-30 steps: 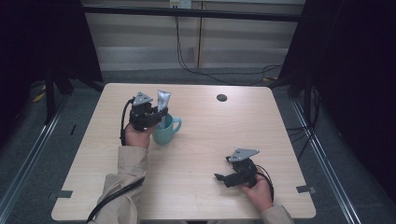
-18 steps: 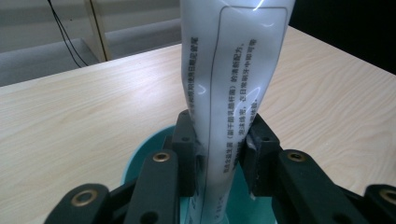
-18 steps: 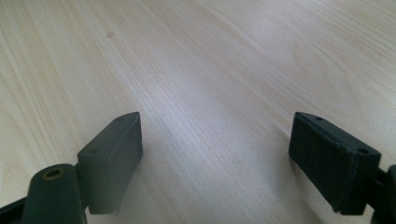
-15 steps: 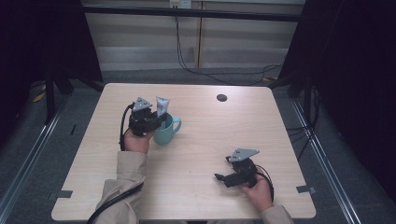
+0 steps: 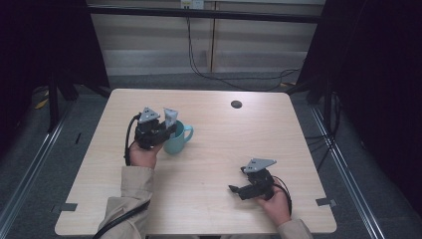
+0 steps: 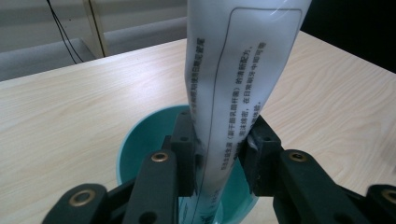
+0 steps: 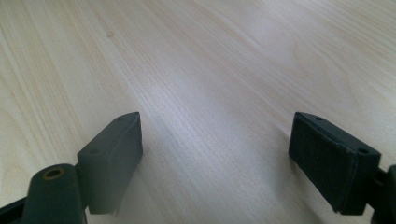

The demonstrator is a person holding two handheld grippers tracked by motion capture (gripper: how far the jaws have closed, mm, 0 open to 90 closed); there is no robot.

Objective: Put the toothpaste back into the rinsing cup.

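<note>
A white tube (image 5: 169,116) with printed text stands upright, its lower end inside a teal mug (image 5: 180,140) on the left half of the wooden table (image 5: 224,149). My left gripper (image 5: 169,130) is shut on the tube just above the mug's rim. In the left gripper view the two pads press the tube (image 6: 233,84) from both sides, with the mug (image 6: 140,140) below. My right gripper (image 5: 234,189) lies low at the table's front right, jaws wide apart. In the right gripper view, bare wood lies between the fingers of the right gripper (image 7: 215,154).
A small black round grommet (image 5: 236,104) sits in the table near its far edge. Beyond the table are a pale wall panel and black cables (image 5: 239,79) on the floor. Dark curtains stand at both sides.
The left gripper and the tube have sunk slightly, bringing the tube's lower end deeper into the mug. The right gripper has stayed put.
</note>
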